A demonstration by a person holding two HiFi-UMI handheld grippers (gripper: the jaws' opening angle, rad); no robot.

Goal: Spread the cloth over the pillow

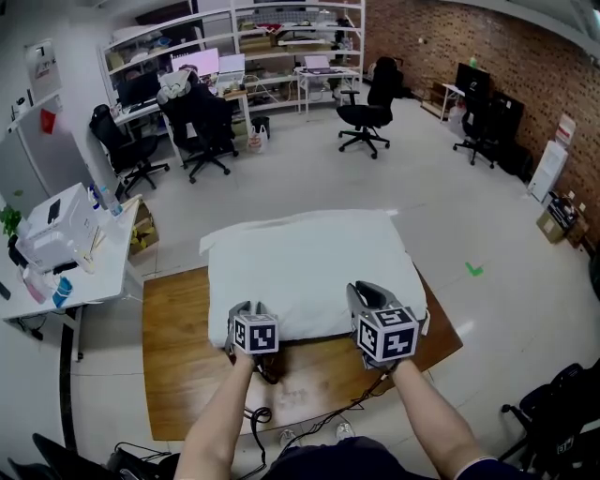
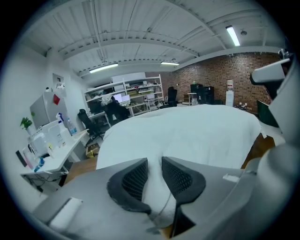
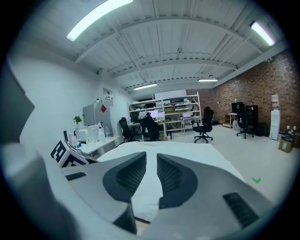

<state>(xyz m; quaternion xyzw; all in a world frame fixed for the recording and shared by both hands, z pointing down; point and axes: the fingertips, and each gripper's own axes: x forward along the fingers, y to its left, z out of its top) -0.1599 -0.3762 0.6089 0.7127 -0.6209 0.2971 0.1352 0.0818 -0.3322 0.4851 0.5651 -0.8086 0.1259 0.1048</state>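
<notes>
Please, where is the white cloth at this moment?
In the head view, the white cloth lies at the middle, spread over the pillow that it hides, on the wooden table, right of the white desk.

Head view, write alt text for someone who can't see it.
Seen from above, a person's left gripper and right gripper pinch the near edge of a white cloth lying plump on a wooden table. Beyond are office chairs, desks, shelves and a brick wall.
</notes>
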